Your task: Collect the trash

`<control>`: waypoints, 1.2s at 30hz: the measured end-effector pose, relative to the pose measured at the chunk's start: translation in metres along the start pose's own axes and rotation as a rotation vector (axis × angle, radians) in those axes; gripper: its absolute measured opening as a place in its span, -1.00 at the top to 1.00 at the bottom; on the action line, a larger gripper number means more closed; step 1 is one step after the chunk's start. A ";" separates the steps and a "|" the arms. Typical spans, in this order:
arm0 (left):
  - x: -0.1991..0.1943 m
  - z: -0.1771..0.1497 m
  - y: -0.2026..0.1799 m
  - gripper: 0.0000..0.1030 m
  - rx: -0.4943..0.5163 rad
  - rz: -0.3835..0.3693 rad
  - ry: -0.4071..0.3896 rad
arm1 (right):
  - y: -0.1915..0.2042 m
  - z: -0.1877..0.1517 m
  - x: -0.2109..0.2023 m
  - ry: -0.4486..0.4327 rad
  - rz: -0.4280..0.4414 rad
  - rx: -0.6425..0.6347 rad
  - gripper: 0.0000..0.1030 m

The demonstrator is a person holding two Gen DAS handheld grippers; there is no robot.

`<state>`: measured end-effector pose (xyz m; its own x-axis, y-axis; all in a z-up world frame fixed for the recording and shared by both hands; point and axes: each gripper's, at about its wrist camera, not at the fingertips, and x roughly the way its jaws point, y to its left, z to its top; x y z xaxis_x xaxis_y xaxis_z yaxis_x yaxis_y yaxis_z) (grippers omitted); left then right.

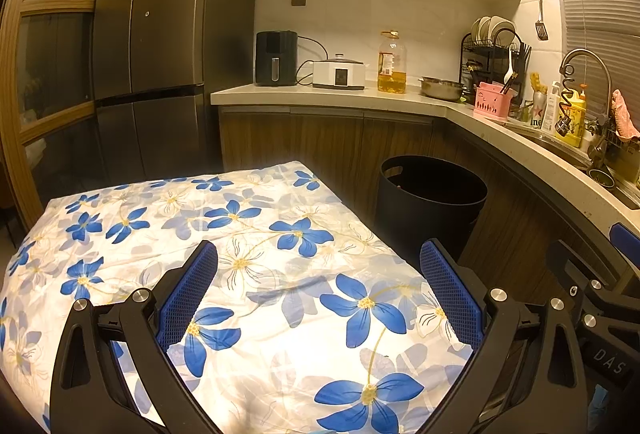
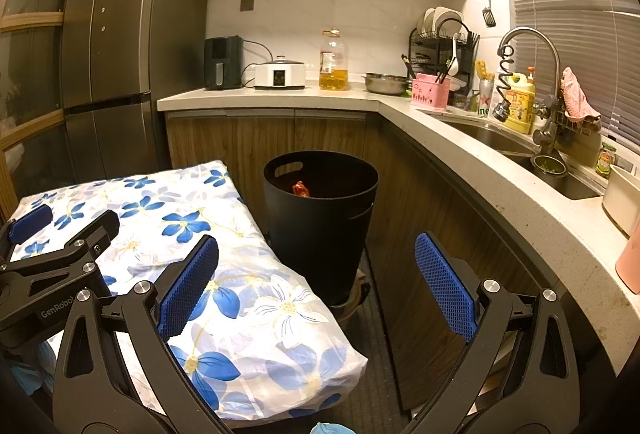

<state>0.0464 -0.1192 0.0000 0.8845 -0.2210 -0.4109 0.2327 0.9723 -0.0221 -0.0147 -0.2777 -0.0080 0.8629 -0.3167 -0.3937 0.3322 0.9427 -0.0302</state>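
Observation:
A black trash bin (image 2: 320,218) stands on the floor between the table and the counter; it also shows in the left wrist view (image 1: 428,210). A red-orange wrapper (image 2: 301,189) lies inside it. My left gripper (image 1: 318,274) is open and empty above the flowered tablecloth (image 1: 248,234). My right gripper (image 2: 316,270) is open and empty, over the table's right edge, in front of the bin. The left gripper's body (image 2: 52,254) shows at the left of the right wrist view. I see no loose trash on the cloth.
A curved kitchen counter (image 2: 480,150) runs along the right with a sink (image 2: 500,142), tap, dish rack (image 2: 440,46), pink holder (image 2: 430,92), metal bowl (image 2: 386,84), oil bottle (image 2: 333,62) and cookers. A dark fridge (image 2: 120,46) stands at back left.

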 end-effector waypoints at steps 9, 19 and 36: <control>0.000 -0.001 0.000 -0.88 -0.001 0.000 -0.001 | 0.000 0.000 0.000 0.000 0.000 0.000 -0.89; -0.001 -0.001 0.000 -0.88 -0.003 0.000 -0.002 | 0.001 0.000 0.000 -0.001 0.000 0.000 -0.89; -0.001 -0.002 0.002 -0.88 -0.004 0.000 -0.003 | 0.001 0.000 -0.001 -0.001 0.001 0.001 -0.89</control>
<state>0.0456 -0.1171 -0.0013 0.8857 -0.2217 -0.4079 0.2315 0.9725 -0.0259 -0.0154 -0.2767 -0.0082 0.8635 -0.3160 -0.3930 0.3318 0.9429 -0.0291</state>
